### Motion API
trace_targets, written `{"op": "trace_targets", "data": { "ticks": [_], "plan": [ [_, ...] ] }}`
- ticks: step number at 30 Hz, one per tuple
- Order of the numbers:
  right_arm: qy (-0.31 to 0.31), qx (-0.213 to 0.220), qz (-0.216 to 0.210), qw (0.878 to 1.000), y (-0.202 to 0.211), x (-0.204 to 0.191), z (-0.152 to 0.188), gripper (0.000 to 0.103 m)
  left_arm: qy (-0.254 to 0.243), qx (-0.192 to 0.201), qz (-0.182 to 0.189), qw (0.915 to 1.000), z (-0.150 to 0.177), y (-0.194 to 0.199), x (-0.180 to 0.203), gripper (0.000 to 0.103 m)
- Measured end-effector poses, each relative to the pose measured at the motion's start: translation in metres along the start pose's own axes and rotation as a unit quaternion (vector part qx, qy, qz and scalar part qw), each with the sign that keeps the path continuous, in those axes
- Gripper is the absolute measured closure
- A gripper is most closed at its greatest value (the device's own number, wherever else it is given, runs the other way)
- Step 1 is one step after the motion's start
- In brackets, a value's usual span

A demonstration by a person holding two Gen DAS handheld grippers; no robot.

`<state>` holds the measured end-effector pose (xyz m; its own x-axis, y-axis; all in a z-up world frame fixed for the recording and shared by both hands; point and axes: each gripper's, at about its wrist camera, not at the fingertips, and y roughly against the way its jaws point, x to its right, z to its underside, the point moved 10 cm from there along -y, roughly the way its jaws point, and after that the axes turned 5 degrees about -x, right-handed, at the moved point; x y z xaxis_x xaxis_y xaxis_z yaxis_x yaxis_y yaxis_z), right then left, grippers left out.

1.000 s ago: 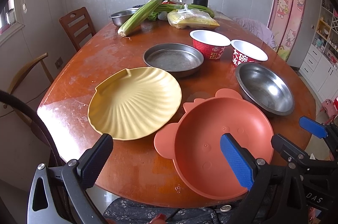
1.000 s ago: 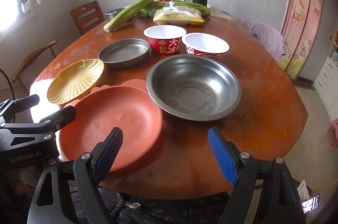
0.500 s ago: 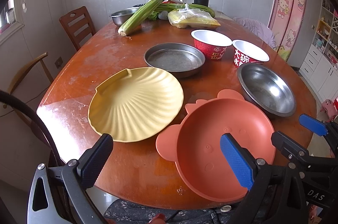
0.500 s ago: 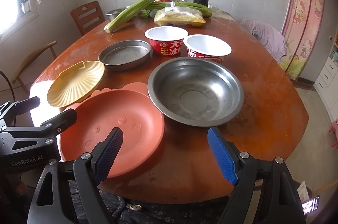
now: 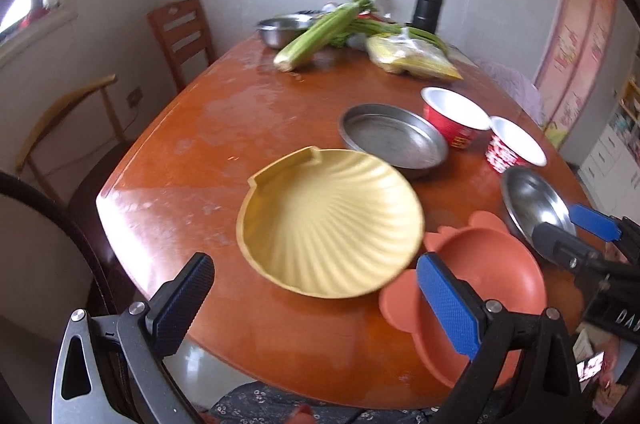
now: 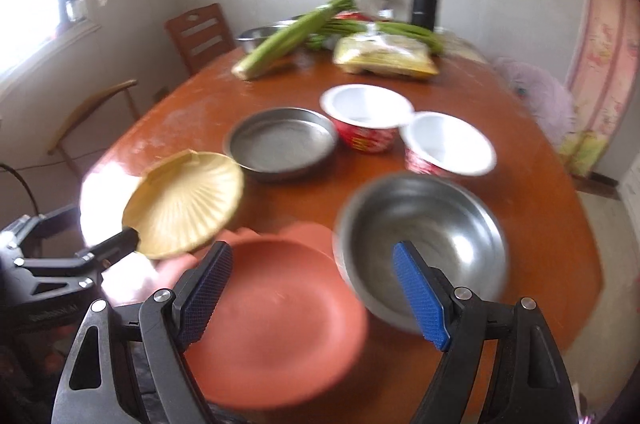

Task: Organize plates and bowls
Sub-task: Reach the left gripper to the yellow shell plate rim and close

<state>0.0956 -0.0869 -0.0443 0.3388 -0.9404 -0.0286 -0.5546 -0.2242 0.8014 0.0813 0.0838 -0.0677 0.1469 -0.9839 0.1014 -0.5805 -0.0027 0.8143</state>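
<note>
Hovering both wide-open, empty hand-held grippers, left [image 5: 316, 308] and right [image 6: 314, 294], needing a level rim approach to yellow shell-shaped plastic plate [image 5: 330, 226].

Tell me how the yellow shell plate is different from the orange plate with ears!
The yellow shell plate has ribbed grooves fanning across it; the orange eared plate is smooth inside. The yellow shell plate is scallop-shaped with a notched tab, while the orange eared plate is round with rounded ear bumps on its rim. The yellow one sits farther left on the table. Both are empty and sit near the table's front edge.
</note>
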Motion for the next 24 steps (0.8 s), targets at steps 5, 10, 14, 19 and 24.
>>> {"op": "trace_targets", "data": {
  "ticks": [5,10,14,19,24],
  "plan": [
    [0.051,-0.019,-0.023,0.998,-0.024,-0.031,-0.027,0.020,0.034,-0.020,-0.007,0.9992,0.001,-0.013,-0.032,0.001],
    [0.062,-0.070,-0.049,0.994,-0.064,-0.049,-0.032,0.020,0.069,-0.047,0.005,0.9965,0.002,-0.031,-0.051,0.001],
    [0.074,-0.093,-0.057,0.991,-0.085,-0.063,-0.031,0.024,0.073,-0.059,0.006,0.9956,0.001,-0.041,-0.054,0.001],
    [0.073,-0.115,-0.061,0.989,-0.105,-0.065,-0.030,0.036,0.064,-0.068,0.009,0.9956,-0.002,-0.051,-0.048,0.002],
    [0.074,-0.131,-0.068,0.986,-0.119,-0.067,-0.029,0.055,0.061,-0.075,0.011,0.9953,-0.006,-0.060,-0.041,0.009]
  ]
}}
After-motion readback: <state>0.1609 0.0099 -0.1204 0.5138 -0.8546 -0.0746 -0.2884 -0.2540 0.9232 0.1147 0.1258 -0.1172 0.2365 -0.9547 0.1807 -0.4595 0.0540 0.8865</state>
